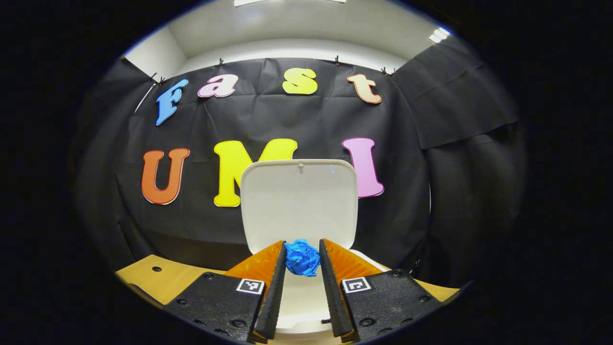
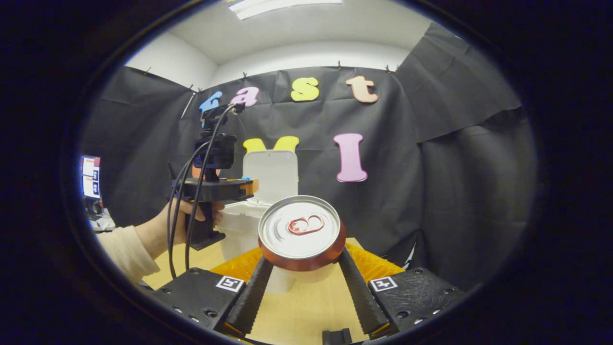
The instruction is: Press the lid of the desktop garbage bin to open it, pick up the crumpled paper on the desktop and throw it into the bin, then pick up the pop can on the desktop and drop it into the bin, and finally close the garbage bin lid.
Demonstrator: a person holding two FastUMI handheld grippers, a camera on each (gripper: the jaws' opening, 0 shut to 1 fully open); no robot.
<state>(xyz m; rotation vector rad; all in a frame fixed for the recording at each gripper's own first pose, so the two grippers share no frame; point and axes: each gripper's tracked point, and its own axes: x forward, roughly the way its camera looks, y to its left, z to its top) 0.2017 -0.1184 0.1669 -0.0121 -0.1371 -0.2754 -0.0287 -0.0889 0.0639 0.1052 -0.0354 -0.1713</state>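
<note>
The white desktop bin (image 1: 301,306) stands open right below my left gripper (image 1: 302,249), its lid (image 1: 299,201) upright behind. Between that gripper's fingertips sits the blue crumpled paper (image 1: 301,258), pressed from both sides and held over the bin's mouth. In the right gripper view, my right gripper (image 2: 301,263) is shut on the red pop can (image 2: 300,230), whose silver top with its pull tab faces the camera. Beyond the can stand the bin (image 2: 239,230) and its raised lid (image 2: 270,175), with the left gripper (image 2: 249,187) hovering over the opening.
A hand (image 2: 158,232) in a light sleeve holds the left gripper at the left, with black cables hanging from it. The wooden tabletop (image 2: 297,306) runs under the can toward the bin. Black cloth walls close in behind and to the right.
</note>
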